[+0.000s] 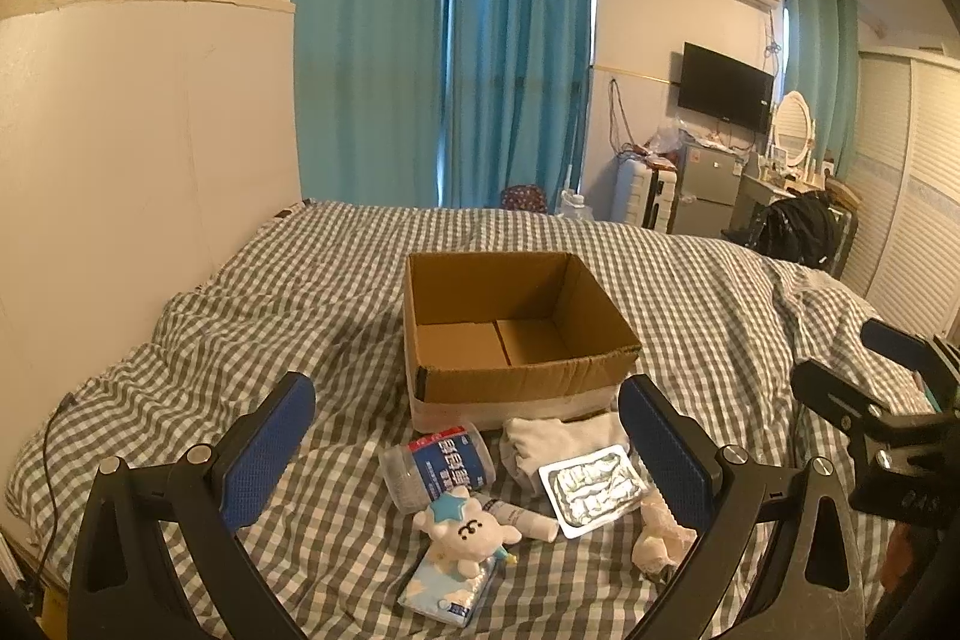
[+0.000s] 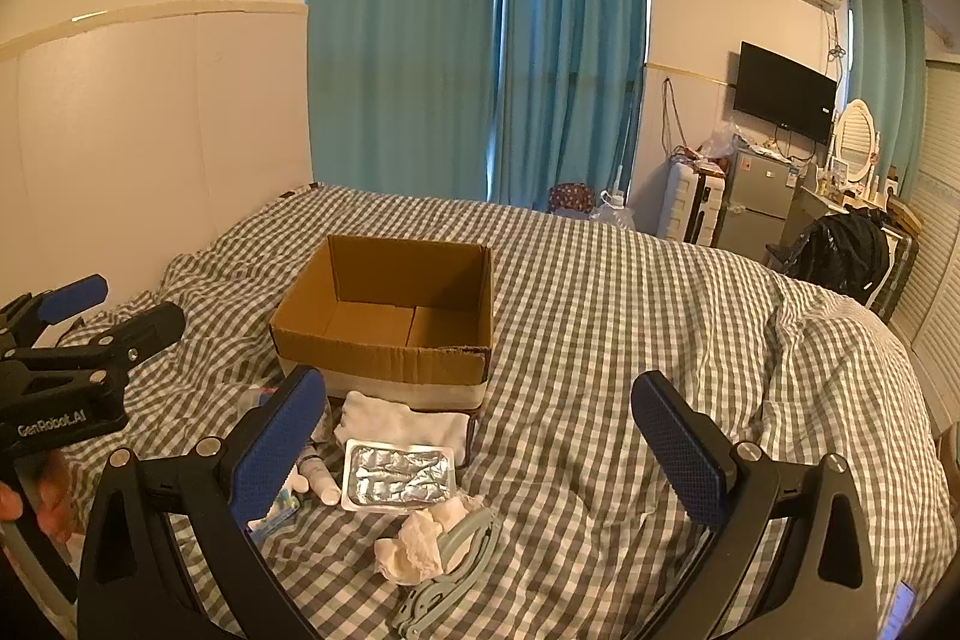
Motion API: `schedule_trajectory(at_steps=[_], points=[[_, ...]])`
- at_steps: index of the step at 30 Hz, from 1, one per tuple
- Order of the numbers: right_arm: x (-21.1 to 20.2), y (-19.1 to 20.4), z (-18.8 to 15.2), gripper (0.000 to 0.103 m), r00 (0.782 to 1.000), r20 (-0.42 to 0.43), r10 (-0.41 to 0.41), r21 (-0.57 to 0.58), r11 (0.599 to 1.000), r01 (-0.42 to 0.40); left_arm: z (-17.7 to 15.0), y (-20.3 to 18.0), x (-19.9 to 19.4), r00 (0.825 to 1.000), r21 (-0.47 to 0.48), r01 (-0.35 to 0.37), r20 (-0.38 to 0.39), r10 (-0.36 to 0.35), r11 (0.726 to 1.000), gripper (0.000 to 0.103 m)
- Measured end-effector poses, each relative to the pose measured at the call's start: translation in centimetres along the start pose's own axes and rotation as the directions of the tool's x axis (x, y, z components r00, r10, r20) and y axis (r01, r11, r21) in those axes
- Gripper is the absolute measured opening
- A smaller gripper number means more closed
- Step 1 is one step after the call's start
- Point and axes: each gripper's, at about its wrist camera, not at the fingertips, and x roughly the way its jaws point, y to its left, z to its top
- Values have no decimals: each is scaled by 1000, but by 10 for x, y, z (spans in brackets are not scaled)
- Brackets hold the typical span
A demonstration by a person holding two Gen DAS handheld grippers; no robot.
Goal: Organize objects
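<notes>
An open, empty cardboard box (image 1: 516,334) stands on the checked bed; it also shows in the right wrist view (image 2: 390,322). In front of it lie a clear jar with a blue label (image 1: 435,466), a white sock (image 1: 558,439), a foil blister pack (image 1: 591,487), a small white tube (image 1: 522,517), a white plush toy (image 1: 465,535) on a tissue pack (image 1: 447,589), and crumpled tissue (image 1: 657,538). The right wrist view adds a grey folding hanger (image 2: 450,574). My left gripper (image 1: 465,451) is open above the pile. My right gripper (image 2: 480,445) is open, right of the pile.
The grey-and-white checked duvet (image 2: 660,340) covers the bed. A wall panel (image 1: 150,160) runs along the left. Teal curtains (image 1: 510,52) hang behind. A fridge, dressing table and black bag (image 2: 846,250) stand at the far right.
</notes>
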Motion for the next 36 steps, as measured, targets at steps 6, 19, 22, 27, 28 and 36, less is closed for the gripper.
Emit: schedule_trajectory(at_steps=[6, 19, 22, 27, 28, 36], points=[[17, -1, -13, 100, 998, -55, 20, 4, 1000, -20, -24, -2, 16, 998, 22, -20, -61, 21, 1000, 103], [93, 13, -88, 80, 926, -371, 65, -11, 997, -75, -99, -5, 75, 957, 82, -7, -289, 31, 997, 101], [98, 9, -97, 78, 913, -399, 88, 2, 995, -96, -114, -4, 81, 945, 97, -2, -325, 33, 995, 101], [81, -11, -101, 78, 919, -386, 84, 3, 996, -90, -134, -6, 102, 916, 128, -18, -396, 68, 992, 97], [80, -18, -101, 78, 920, -384, 78, 10, 997, -81, -137, -5, 108, 909, 133, -26, -410, 79, 991, 93], [113, -36, -120, 78, 868, -476, 142, 146, 986, -81, -147, 6, 133, 879, 54, -8, -476, 33, 998, 80]])
